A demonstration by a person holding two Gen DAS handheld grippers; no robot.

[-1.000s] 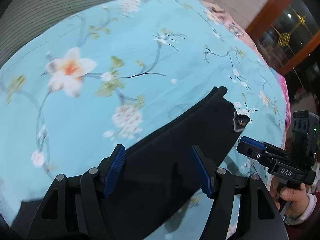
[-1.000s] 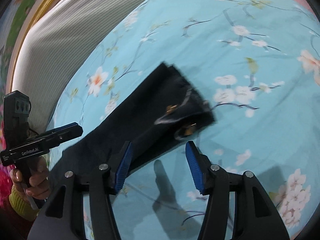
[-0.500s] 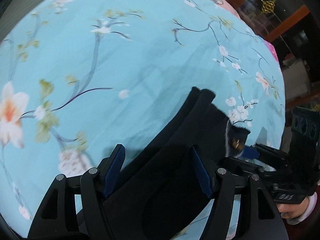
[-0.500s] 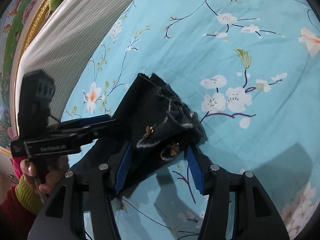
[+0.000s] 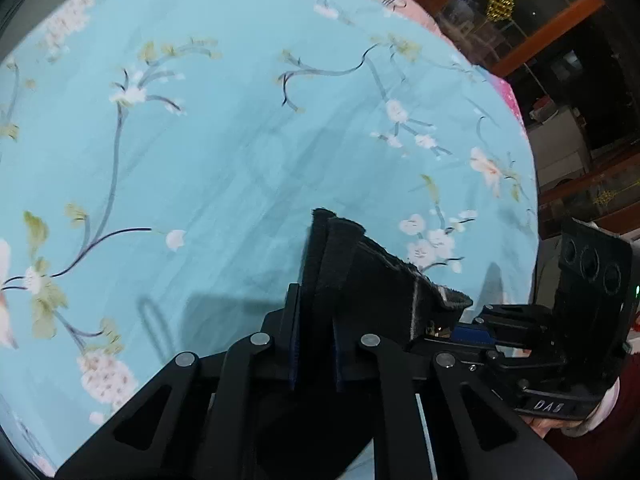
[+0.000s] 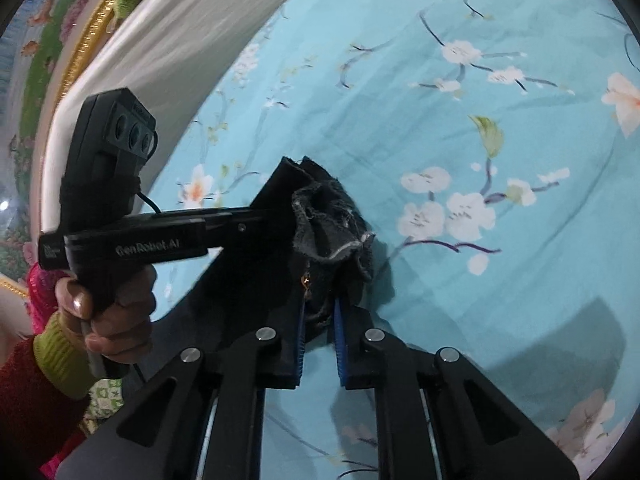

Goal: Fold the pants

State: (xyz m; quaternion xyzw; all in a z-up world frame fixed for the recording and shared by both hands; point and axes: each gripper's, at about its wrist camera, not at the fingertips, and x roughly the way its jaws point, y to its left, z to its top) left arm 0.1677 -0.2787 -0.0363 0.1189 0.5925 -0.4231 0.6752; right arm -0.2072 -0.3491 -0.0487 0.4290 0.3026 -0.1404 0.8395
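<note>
The pants [image 5: 362, 280], black and bunched at one end, lie on a bed with a blue flowered sheet [image 5: 224, 148]; both tongs grip that end side by side. The left tongs [image 5: 316, 350] are clenched on a thick folded edge of the cloth, which stands up between the blue pads [image 5: 295, 356] and rises above them; the rest of the black fabric falls away under the tool toward the lower edge of the view. The right tongs [image 6: 320, 330] are clamped on the crumpled end of the pants [image 6: 332, 228], where a pale seam and a small gold zipper pull [image 6: 306, 281] show; the cloth above the pads is ruffled and lifted off the sheet. In the right wrist view the left tongs [image 6: 272, 218] reach in from the left, held by a hand [image 6: 116, 320] in a red sleeve with a green cuff; a white ribbed cover [image 6: 172, 52] lies along the far side of the bed.
</note>
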